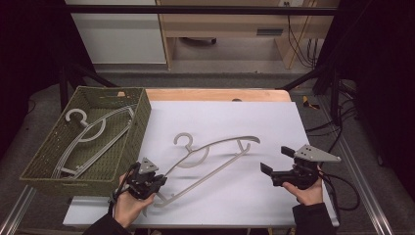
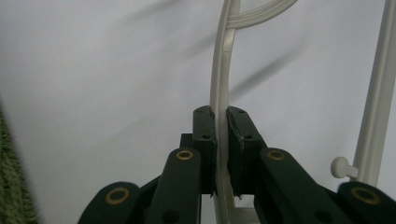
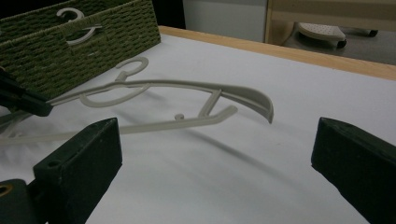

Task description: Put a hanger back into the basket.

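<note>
A person sits at a table covered with a white sheet [image 1: 274, 122], holding a two-jaw gripper in each hand. A pale grey plastic clothes hanger [image 1: 210, 156] lies across the middle of the sheet, its long axis running on a slant from the near left up to the far right, with its hook [image 1: 183, 139] pointing toward the far side of the table. The left gripper [image 1: 155, 185] has its jaws clamped on the hanger's near-left end; in the left gripper view the two black pads [image 2: 205, 135] press on either side of the thin shoulder bar, which runs straight away from the jaws. In the right gripper view the hanger's far end [image 3: 261, 100] appears lifted a little off the sheet, with a shadow beneath it, so the hanger looks partly raised. The right gripper [image 1: 275, 161] hovers near the right edge of the sheet with its jaws standing wide apart and nothing between them; it points toward the hanger's right end but stays clear of it. To the left of the sheet sits a green woven basket [image 1: 44, 161], just beside the left gripper, with another grey hanger [image 1: 93, 137] already lying inside it. The basket lies to the left of the held end, so the left hand is far nearer to it, and the likely move is to carry the hanger leftward, end first, over the basket's rim.
</note>
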Tool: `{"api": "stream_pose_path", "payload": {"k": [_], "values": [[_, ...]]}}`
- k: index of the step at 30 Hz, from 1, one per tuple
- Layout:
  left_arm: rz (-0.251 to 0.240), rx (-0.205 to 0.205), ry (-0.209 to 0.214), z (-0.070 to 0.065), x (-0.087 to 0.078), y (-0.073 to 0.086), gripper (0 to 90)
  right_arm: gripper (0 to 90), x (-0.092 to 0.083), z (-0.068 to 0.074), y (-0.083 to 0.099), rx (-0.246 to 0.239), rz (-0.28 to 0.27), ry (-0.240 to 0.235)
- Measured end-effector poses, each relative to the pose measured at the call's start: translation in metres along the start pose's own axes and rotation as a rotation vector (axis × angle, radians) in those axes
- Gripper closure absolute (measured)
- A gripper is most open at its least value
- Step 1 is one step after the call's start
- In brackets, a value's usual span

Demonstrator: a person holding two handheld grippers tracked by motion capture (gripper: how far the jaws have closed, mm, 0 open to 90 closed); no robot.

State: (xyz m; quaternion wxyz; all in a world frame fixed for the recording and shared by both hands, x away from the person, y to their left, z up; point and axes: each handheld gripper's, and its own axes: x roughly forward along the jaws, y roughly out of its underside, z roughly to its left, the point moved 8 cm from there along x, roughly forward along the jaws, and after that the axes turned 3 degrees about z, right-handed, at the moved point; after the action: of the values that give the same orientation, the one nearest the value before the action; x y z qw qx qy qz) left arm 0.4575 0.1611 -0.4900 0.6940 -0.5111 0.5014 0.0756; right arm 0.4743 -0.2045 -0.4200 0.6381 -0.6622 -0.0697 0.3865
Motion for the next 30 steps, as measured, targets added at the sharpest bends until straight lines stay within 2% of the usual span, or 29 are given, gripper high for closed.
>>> {"api": "stream_pose_path", "payload": {"k": [4, 11, 12, 16, 17, 25, 28, 30], "values": [[-0.023, 0.019, -0.038, 0.001, -0.010, -0.006, 82.6, 2.2, -0.001, 0.000, 0.000, 0.000, -0.001, -0.004], [-0.035, 0.031, -0.041, 0.002, -0.023, -0.012, 82.6, 2.1, -0.003, -0.002, -0.001, 0.005, -0.007, 0.004], [-0.058, 0.025, -0.039, 0.002, -0.028, -0.015, 82.5, 2.1, -0.003, -0.002, -0.001, 0.008, -0.008, 0.003], [-0.085, 0.028, -0.039, 0.004, -0.043, -0.022, 82.5, 2.0, -0.004, -0.003, -0.001, 0.006, -0.010, 0.011], [-0.088, 0.034, -0.040, 0.005, -0.047, -0.024, 82.5, 2.0, -0.004, -0.004, 0.000, 0.000, -0.007, 0.010], [-0.155, 0.004, -0.064, 0.021, -0.076, -0.041, 82.5, 1.4, -0.006, -0.006, 0.000, 0.005, -0.010, 0.017], [-0.160, 0.020, -0.086, 0.028, -0.087, -0.048, 82.6, 1.4, -0.006, -0.006, -0.001, 0.010, -0.017, 0.017], [-0.176, 0.015, -0.105, 0.032, -0.094, -0.054, 82.5, 1.4, -0.006, -0.006, -0.001, 0.009, -0.016, 0.019]]}}
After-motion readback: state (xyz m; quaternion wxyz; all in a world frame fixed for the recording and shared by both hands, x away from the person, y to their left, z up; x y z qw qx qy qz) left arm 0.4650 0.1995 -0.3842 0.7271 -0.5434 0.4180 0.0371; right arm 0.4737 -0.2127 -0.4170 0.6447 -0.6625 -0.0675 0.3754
